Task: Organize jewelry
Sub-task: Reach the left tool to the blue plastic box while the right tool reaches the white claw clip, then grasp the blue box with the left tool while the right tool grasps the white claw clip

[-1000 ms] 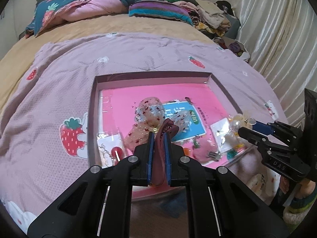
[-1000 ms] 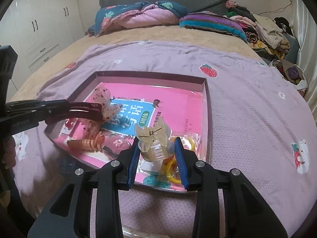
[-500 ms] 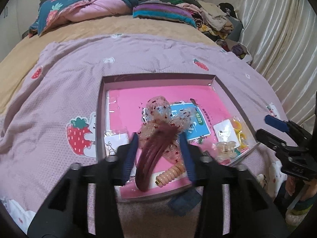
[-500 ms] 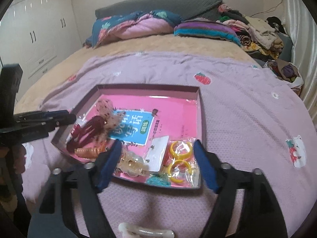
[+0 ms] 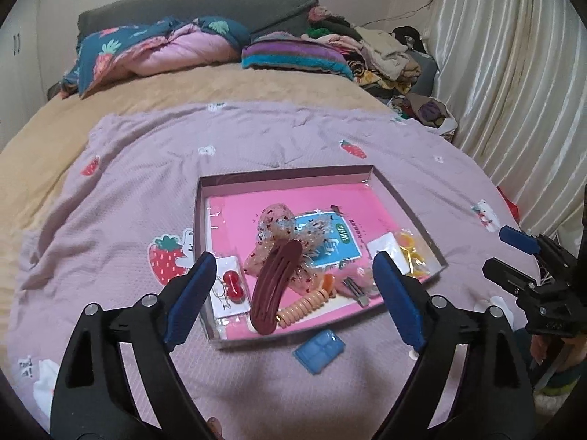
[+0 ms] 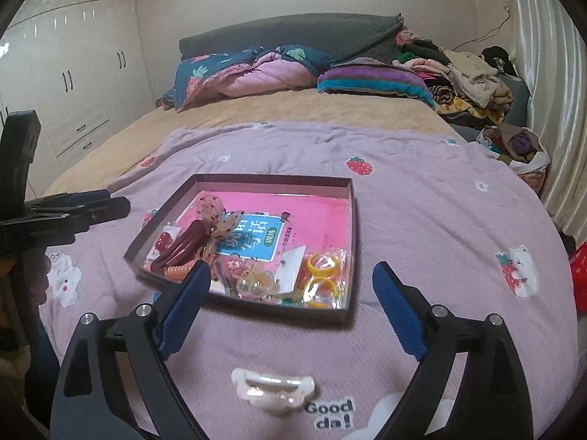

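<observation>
A shallow dark-rimmed tray (image 5: pixel 286 176) with a pink lining lies on the bed; it also shows in the right wrist view (image 6: pixel 271 179). Inside lie a maroon hair clip (image 5: pixel 277 278), a glittery bow (image 5: pixel 282 227), an orange coil tie (image 5: pixel 304 306), red cherry earrings (image 5: pixel 233 284), a translucent claw clip (image 6: pixel 255 282) and yellow rings (image 6: pixel 323 266). My left gripper (image 5: pixel 291 267) is open and empty, raised above the tray's near edge. My right gripper (image 6: pixel 291 278) is open and empty, back from the tray's front rim.
A blue square piece (image 5: pixel 318 348) lies on the purple strawberry blanket (image 5: pixel 121 198) just outside the tray. A white-pink hair clip (image 6: pixel 273 390) lies on the blanket near my right gripper. Pillows and piled clothes (image 6: pixel 458 77) sit at the head; curtains (image 5: pixel 513 91) hang right.
Both grippers opened and pulled back and up. The maroon clip dropped from the left one into the tray; the translucent claw clip was let go by the right one and lies in the tray.
</observation>
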Action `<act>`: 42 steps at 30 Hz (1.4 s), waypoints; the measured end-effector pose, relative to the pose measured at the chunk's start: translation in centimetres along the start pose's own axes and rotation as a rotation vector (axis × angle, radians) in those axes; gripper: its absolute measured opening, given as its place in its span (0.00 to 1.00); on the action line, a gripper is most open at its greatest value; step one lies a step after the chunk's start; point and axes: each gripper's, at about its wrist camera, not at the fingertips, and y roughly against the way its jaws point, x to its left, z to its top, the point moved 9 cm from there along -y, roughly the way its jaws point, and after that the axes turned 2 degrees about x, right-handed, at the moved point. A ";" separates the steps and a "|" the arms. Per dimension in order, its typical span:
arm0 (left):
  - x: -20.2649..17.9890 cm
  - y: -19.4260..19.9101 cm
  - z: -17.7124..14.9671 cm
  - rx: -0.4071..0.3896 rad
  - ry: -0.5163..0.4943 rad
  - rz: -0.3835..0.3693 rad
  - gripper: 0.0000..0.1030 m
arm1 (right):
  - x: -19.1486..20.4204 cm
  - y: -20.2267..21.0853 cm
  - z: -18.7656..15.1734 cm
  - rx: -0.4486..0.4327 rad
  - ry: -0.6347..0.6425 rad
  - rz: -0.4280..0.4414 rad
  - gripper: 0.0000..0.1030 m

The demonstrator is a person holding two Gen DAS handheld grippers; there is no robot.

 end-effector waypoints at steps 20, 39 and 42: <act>-1.3 2.3 -6.0 0.032 -0.033 0.028 0.91 | 0.2 1.7 -6.6 0.075 0.009 -0.023 0.87; -1.2 -2.4 -12.1 0.182 0.007 0.021 0.91 | 1.2 -5.0 -11.6 0.260 0.004 -0.015 0.87; -1.3 -3.6 -12.4 0.200 0.031 0.005 0.91 | 1.4 -5.8 -11.7 0.273 -0.003 -0.010 0.86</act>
